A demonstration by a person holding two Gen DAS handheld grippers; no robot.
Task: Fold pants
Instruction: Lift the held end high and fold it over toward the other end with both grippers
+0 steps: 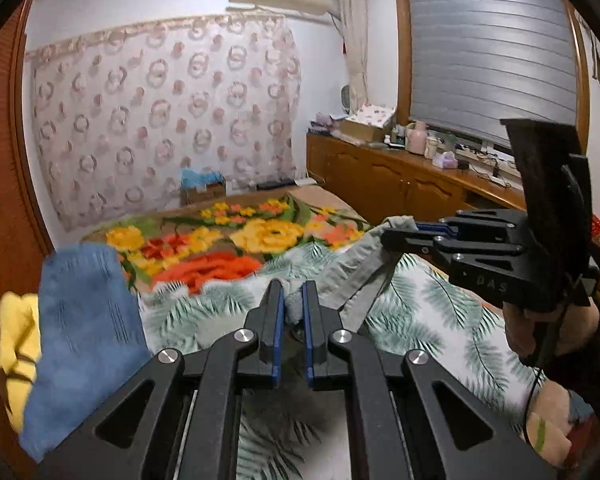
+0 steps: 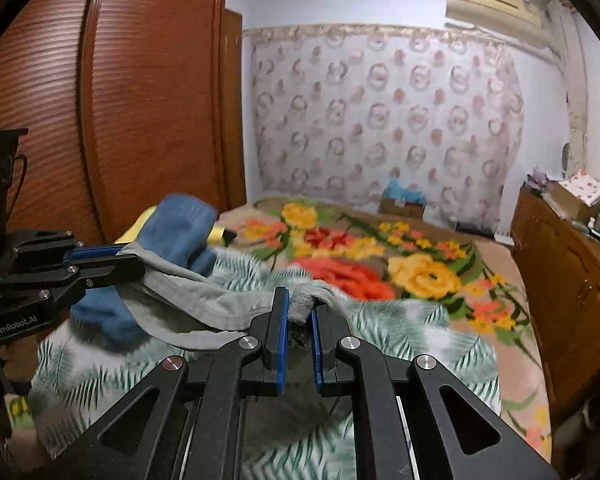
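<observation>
Left gripper (image 1: 291,300) clamps pants (image 2: 204,300) | right gripper (image 2: 299,312) clamps pants | waistband stretched between

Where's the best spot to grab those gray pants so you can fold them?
Grab the gray pants by the waistband, one corner in each gripper, coming from the near side of the bed. The band is a thick, firm edge, and the left gripper and right gripper already pinch it there, holding it stretched between them.

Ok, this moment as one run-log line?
step: lift | left gripper: shut on pants | right gripper: shut on pants | pants: held up between both, over bed
</observation>
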